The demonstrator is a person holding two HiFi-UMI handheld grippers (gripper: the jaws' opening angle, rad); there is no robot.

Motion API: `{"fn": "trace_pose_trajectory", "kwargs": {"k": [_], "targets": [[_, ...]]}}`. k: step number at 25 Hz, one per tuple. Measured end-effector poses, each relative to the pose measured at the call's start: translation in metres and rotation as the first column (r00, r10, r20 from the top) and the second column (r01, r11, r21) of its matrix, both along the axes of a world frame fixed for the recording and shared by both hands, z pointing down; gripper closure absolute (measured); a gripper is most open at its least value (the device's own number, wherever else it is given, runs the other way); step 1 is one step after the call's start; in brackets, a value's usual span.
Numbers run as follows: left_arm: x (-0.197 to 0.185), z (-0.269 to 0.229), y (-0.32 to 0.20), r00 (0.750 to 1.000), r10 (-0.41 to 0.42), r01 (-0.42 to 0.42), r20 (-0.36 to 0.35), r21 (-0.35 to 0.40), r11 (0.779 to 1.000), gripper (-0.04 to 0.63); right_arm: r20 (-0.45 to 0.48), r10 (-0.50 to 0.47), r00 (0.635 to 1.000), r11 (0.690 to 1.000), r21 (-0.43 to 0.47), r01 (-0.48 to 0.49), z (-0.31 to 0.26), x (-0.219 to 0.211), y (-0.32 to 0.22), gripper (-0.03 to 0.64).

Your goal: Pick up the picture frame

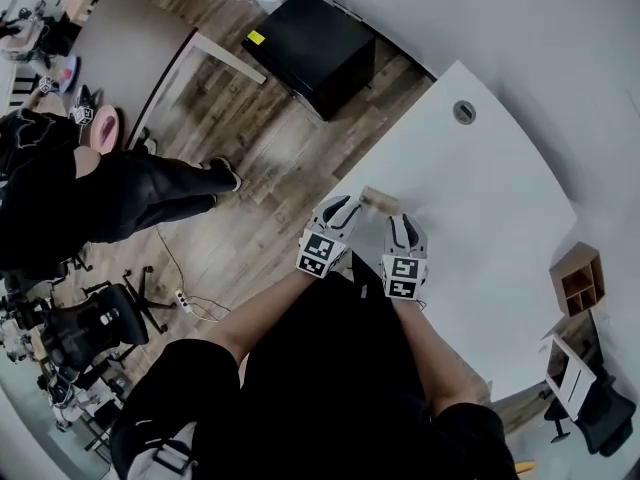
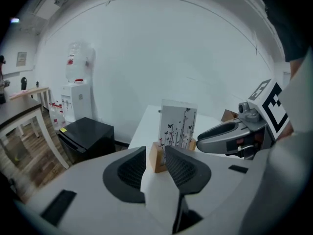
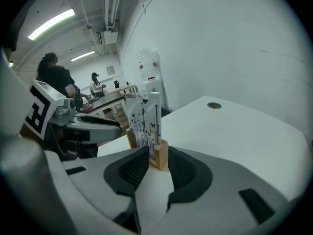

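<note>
The picture frame (image 1: 378, 199) stands upright near the front edge of the white table (image 1: 480, 208). It is a clear panel with a butterfly print (image 2: 177, 126), held in small wooden end blocks. My left gripper (image 2: 156, 168) is open with the left wooden block (image 2: 156, 156) between its pads. My right gripper (image 3: 157, 168) is open around the right block (image 3: 160, 155). In the head view the left gripper (image 1: 346, 206) and the right gripper (image 1: 402, 221) sit side by side at the frame. Each gripper shows in the other's view, low beside the panel.
A black cabinet (image 1: 310, 48) stands on the wooden floor beyond the table's left corner. A cable grommet (image 1: 464, 111) is set in the tabletop farther back. A small wooden shelf box (image 1: 578, 280) sits at the right. A person in black (image 1: 100, 193) and an office chair (image 1: 90, 328) are on the left.
</note>
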State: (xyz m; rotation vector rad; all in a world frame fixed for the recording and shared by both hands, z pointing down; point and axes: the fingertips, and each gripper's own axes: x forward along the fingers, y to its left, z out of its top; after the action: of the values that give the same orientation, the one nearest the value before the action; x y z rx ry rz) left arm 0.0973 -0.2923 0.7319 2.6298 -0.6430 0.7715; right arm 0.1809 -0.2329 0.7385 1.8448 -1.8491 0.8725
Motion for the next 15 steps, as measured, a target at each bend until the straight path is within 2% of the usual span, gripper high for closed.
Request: {"fn": "trace_pose_trajectory", "kwargs": {"k": [5,11,15], "targets": [[0.004,0.011,-0.008,1.000,0.016,-0.016,0.014,0.008,1.000,0.480,-0.012,-0.002,1.000,1.000,0.003,0.002,0.006,0.003,-0.011,0.506],[0.010,0.025,-0.003,0.999,0.035,-0.034,0.039,-0.022,0.999,0.480,-0.022,-0.026,0.999,1.000,-0.010,0.026,0.017,0.001,-0.019,0.506],[0.021,0.025,-0.002,0.997,0.057,-0.057,0.055,-0.005,0.998,0.494,-0.035,-0.025,0.999,1.000,0.006,0.025,0.018,0.005,-0.022,0.508]]}}
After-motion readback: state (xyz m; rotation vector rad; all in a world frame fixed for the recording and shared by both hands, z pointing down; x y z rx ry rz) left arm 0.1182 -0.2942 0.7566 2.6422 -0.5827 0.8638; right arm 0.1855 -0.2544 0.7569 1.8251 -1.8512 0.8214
